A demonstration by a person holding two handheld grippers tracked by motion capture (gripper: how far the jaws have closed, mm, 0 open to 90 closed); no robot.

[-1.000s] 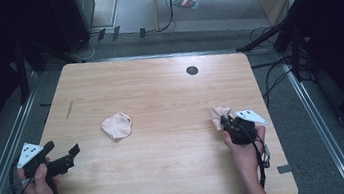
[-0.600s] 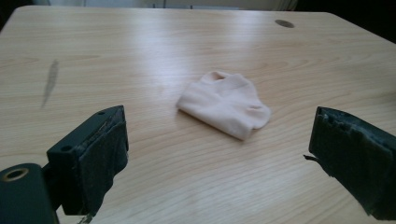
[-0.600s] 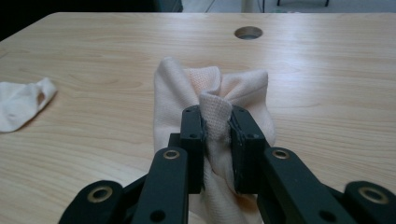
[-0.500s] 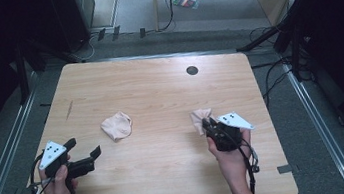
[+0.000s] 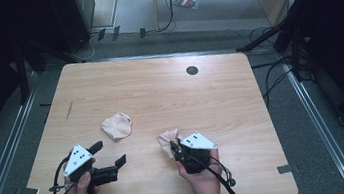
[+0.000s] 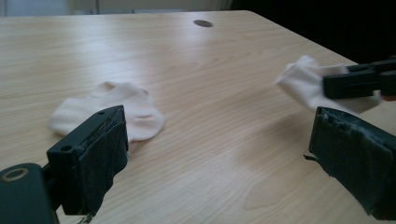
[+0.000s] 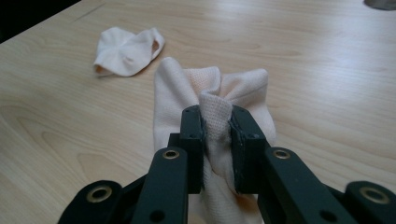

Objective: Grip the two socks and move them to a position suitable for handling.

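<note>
Two small pale pink socks are on the wooden table. One sock lies loose left of the middle. My right gripper is shut on the other sock, pinching a fold of it between the jaws near the front middle of the table. My left gripper is open with nothing between its jaws, low over the table at the front left, just in front of the loose sock.
A dark round hole sits in the table near its far edge. Cables and dark stands surround the table on the floor. A metal rail runs along the left side.
My right gripper has dragged its sock leftward from the right edge toward the front middle. My left gripper has moved right and inward over the table, closer to the loose sock.
</note>
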